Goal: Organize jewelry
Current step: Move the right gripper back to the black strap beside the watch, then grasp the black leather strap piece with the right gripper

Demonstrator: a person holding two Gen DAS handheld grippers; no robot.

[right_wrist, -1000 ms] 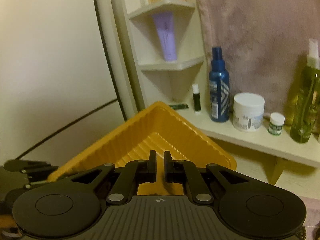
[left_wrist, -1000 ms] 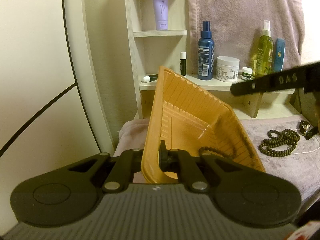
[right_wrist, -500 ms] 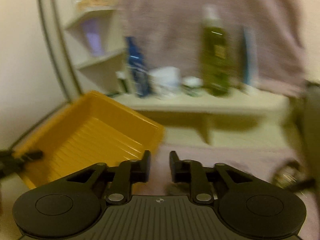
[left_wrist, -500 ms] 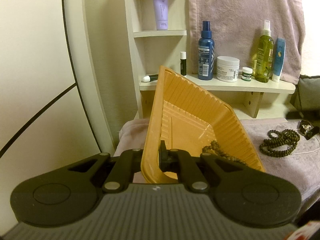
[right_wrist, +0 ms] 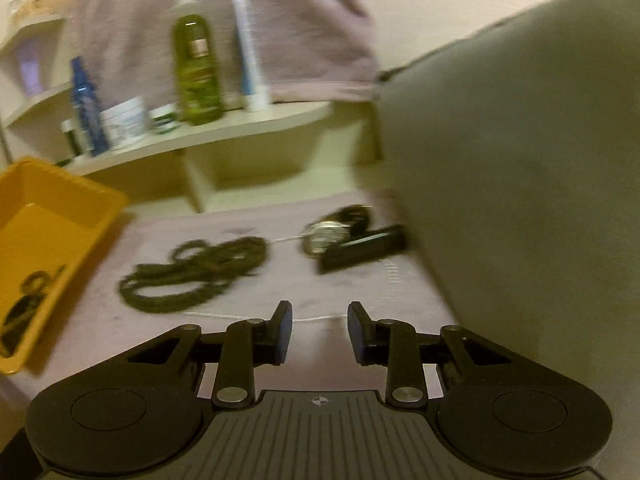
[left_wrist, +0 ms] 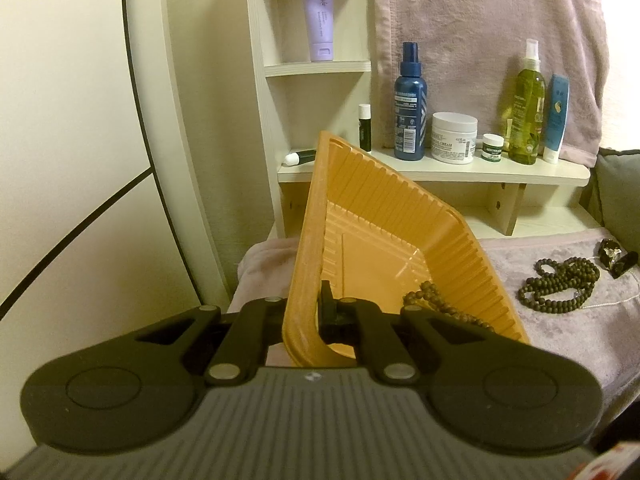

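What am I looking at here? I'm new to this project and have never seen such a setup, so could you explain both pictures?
No robot: a person carries a two-finger gripper in each hand, with a wide-angle camera on each looking forward along the fingers. The black shapes at the bottom of each picture are those grippers.

In the left camera's picture, the left gripper is shut on the rim of an orange tray, holding it tilted. A string of dark beads already lies inside.

The right camera's picture is blurred. The right gripper holds nothing and its jaws are opening above a pinkish cloth. On that cloth lie a beaded necklace, a wristwatch and a thin pale chain.

Behind is a shelf of bottles and jars.
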